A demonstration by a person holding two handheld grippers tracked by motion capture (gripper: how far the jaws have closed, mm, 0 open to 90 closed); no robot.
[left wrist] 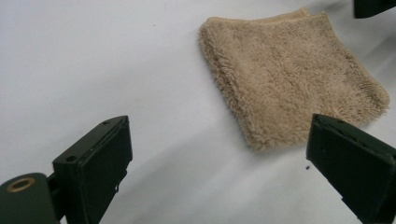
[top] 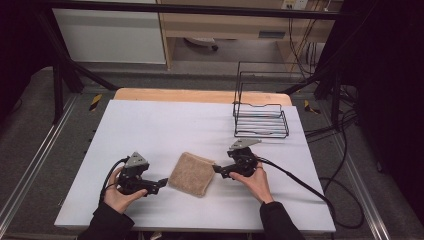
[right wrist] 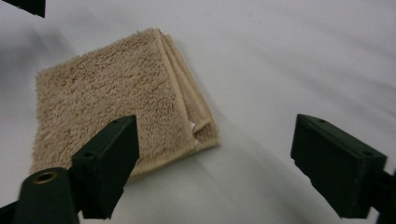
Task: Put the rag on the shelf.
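Note:
A folded tan towel (top: 190,173) lies flat on the white table top (top: 150,125), a little in front of the middle. My left gripper (top: 162,183) rests low at the towel's left edge, jaws open and nothing between them. In the left gripper view the towel (left wrist: 289,79) lies ahead and to the right of the open left gripper (left wrist: 219,135). My right gripper (top: 216,169) sits at the towel's right corner, also open. In the right gripper view the towel's layered corner (right wrist: 116,102) lies just ahead of the left jaw of the right gripper (right wrist: 215,135), untouched by the pads.
A black wire rack (top: 260,117) stands at the table's back right. The right gripper's cable (top: 310,187) trails across the table's right side and off the edge. A wooden strip (top: 200,95) runs along the far edge.

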